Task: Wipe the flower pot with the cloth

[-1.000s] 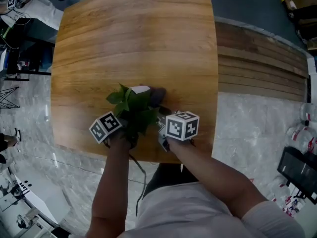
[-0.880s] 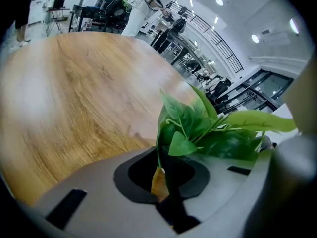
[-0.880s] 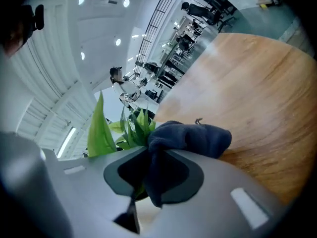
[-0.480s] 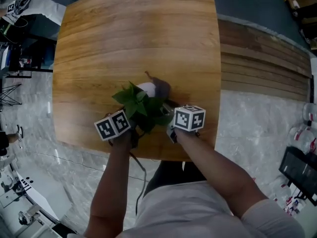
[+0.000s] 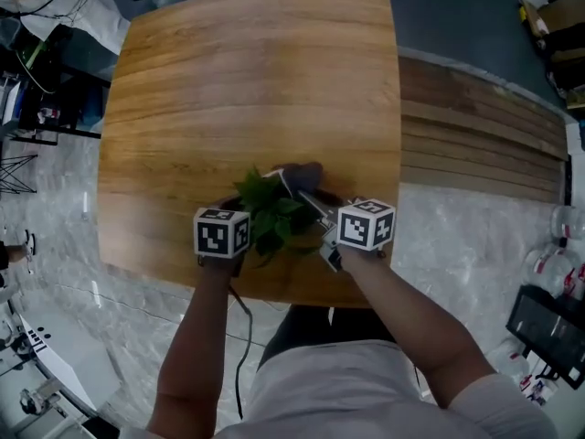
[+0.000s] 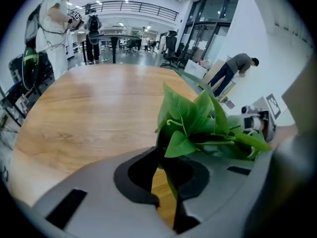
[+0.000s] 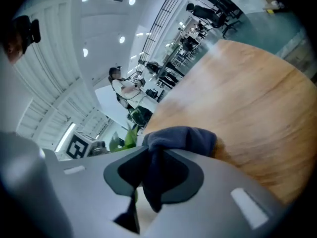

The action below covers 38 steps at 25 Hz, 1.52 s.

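The plant (image 5: pixel 270 213) stood near the near edge of the wooden table (image 5: pixel 247 80), about midway between left and right. Its broad, pointed green leaves (image 6: pixel 198 120) spread wide, and from the head view they covered the pot, so the pot itself could not be made out. A dark blue-grey cloth (image 5: pixel 303 172) lay bunched just beyond the leaves on their far right side, touching them.

Both bare forearms reached in from the near edge, the left forearm (image 5: pixel 196 337) running almost straight up to the plant's left side and the right forearm (image 5: pixel 411 327) angling in from the right. The marker cubes sat either side of the leaves.

The left gripper (image 6: pixel 159 165) had its jaws drawn in to a narrow gap, and a green stem of the plant ran down between the black pads, with the wood showing through behind. The right gripper (image 7: pixel 147 157) was closed on a fold of the cloth (image 7: pixel 181 135), the rest of which bulged out past the jaw tips over the table.
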### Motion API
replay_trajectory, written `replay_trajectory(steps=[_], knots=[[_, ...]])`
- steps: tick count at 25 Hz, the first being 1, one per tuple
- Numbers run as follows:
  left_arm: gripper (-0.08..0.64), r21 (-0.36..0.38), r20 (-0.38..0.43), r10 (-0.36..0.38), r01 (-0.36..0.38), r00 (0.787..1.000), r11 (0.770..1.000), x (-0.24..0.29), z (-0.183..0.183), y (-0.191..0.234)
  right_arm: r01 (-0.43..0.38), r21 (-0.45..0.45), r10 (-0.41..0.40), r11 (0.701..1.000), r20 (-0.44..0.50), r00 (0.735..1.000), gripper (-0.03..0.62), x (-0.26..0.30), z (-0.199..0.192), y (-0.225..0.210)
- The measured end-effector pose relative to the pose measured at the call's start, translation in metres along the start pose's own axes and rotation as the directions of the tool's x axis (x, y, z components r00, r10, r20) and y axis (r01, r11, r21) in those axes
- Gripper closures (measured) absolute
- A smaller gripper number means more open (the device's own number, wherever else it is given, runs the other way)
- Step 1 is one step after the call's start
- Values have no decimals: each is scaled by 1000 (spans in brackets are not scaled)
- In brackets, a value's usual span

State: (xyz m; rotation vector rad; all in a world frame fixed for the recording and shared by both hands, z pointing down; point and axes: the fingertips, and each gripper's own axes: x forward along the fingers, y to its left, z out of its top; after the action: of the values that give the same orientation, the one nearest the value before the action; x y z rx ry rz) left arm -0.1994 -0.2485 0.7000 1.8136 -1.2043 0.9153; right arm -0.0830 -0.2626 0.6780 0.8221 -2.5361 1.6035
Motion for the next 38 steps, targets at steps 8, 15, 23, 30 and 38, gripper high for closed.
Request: replay_trajectory(steps=[8, 15, 23, 30, 38], knots=[[523, 135, -43, -8, 14, 999, 991, 11, 18, -5, 45, 32, -45, 998, -22, 999, 526, 6, 0, -36], [524, 236, -88, -9, 30, 996, 971, 14, 29, -16, -29, -13, 29, 999, -10, 1000, 526, -5, 31, 5], [525, 210, -97, -23, 43, 995, 977, 26, 43, -17, 57, 73, -55, 996, -29, 998, 526, 23, 15, -67], [525, 176, -116, -18, 39, 993, 984, 28, 38, -20, 12, 51, -10, 999, -25, 1000, 526, -3, 33, -25], [526, 121, -105, -27, 40, 994, 992, 26, 44, -18, 36, 173, -37, 984, 4, 999, 526, 10, 18, -58]])
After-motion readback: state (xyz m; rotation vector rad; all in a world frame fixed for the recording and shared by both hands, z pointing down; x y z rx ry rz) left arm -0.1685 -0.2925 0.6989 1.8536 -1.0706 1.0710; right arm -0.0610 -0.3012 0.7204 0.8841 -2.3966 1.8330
